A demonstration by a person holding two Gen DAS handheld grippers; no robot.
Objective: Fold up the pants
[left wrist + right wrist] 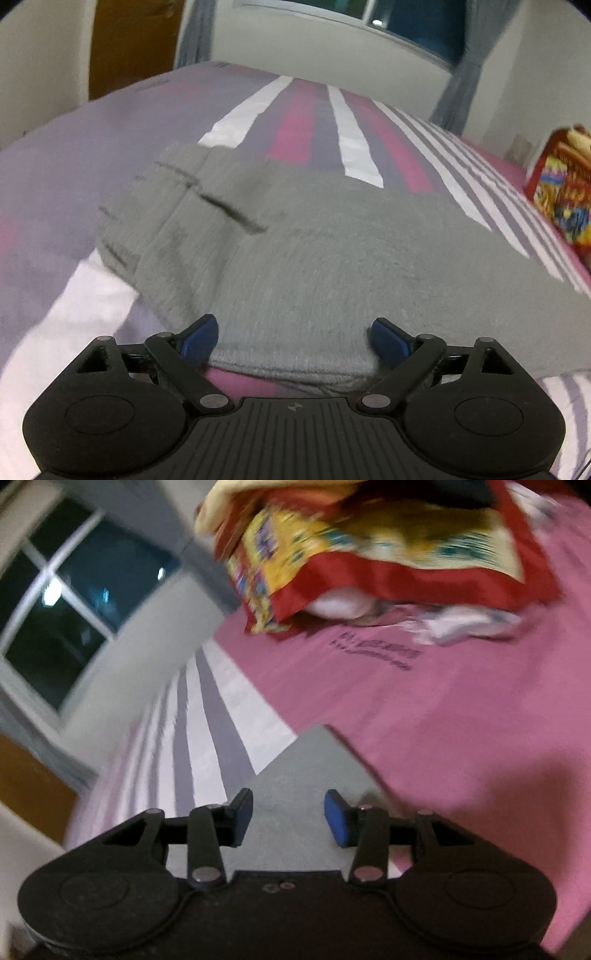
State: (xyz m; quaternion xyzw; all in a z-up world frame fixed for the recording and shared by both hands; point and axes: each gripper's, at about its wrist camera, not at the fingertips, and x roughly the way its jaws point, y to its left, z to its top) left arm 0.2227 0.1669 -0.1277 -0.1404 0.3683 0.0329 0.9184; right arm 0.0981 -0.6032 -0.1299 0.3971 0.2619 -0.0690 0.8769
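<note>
Pants in grey knit are seen lying on a bed, already doubled over, with the stacked edges of the fold nearest the left wrist camera. The left gripper is held wide apart just above that near folded edge, its blue pads either side of the cloth but not pressed on it. The right gripper is set at a narrower gap over a pointed grey corner of the pants, and no pinch on the fabric can be made out; the right view is heavily blurred. A likely risk is judged to be the layers sliding apart or bunching if only the top layer is caught, since the soft knit gives easily. The corner could also be dragged out of line by a fast sideways sweep. Beneath the pants, the bedsheet is striped in pink, lilac and white. Beyond the pants, a red and yellow patterned bundle is piled on the bed. Behind the bed, a dark window, grey curtains and a brown door are visible.
</note>
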